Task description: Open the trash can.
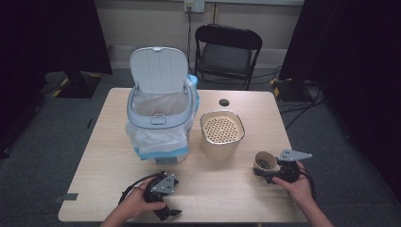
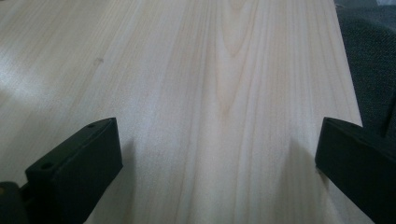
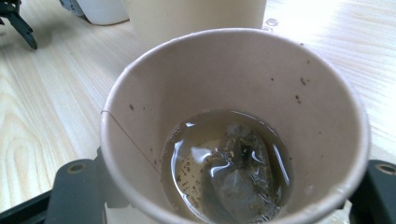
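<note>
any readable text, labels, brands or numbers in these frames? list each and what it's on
None readable.
Paper cup: plain inside, only specks, liquid and a tea bag.
Bin: the front latch shows no legible mark.
Strainer container: no print visible.
Wall socket: too small to tell any marking.

High view dim and soft with dark corners and room edges, bench (image 1: pixel 118 156) evenly lit from above, left gripper view slightly blurred with soft shadows beside its jaws, right gripper view sharp up close, glare on liquid, washed-out top right.
</note>
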The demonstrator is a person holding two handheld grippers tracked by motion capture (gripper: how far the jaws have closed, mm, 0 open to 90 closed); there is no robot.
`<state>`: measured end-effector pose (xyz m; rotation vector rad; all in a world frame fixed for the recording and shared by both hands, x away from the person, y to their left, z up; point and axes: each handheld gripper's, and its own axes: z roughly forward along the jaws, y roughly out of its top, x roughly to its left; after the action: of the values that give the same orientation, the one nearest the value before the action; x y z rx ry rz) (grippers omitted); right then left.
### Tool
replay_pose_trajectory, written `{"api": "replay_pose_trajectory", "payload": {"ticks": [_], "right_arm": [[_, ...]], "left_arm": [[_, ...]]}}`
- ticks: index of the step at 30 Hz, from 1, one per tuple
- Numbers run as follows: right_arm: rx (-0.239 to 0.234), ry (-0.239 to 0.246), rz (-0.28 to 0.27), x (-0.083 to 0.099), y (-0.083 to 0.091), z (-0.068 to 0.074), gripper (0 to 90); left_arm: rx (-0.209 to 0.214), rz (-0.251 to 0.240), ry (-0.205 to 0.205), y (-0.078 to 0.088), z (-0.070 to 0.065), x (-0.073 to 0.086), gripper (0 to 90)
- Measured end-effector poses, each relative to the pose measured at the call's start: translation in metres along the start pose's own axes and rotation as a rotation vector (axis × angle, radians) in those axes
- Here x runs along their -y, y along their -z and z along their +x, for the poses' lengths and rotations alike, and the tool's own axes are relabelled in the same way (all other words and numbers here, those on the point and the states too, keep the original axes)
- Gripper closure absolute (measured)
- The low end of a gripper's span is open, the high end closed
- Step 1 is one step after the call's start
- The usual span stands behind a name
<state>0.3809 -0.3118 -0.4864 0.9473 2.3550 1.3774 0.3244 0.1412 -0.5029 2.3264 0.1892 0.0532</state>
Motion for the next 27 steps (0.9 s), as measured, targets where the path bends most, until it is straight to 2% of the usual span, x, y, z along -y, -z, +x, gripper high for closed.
{"api": "replay_pose_trajectory", "payload": {"ticks": [1,2,9,16,27], "right_arm": [[0.002,0.000,-0.003,0.000,0.001,0.000,26.4],[0.005,-0.002,-0.005,-0.001,0.002,-0.001,26.4],[0.027,0.001,0.014,-0.010,0.007,-0.006,26.6],[0.023,0.011,0.041,-0.025,0.005,-0.008,27.0],[0.025,0.042,0.050,-0.047,0.002,-0.012,27.2]], "left_arm": [[0.000,-0.001,0.000,0.000,0.000,0.000,0.0],[0.001,0.015,-0.021,0.001,0.001,0.000,0.0],[0.003,0.015,-0.022,0.001,0.002,0.000,0.0],[0.003,0.013,-0.022,0.001,0.002,0.000,0.0],[0.002,0.010,-0.021,0.001,0.001,0.000,0.0]]}}
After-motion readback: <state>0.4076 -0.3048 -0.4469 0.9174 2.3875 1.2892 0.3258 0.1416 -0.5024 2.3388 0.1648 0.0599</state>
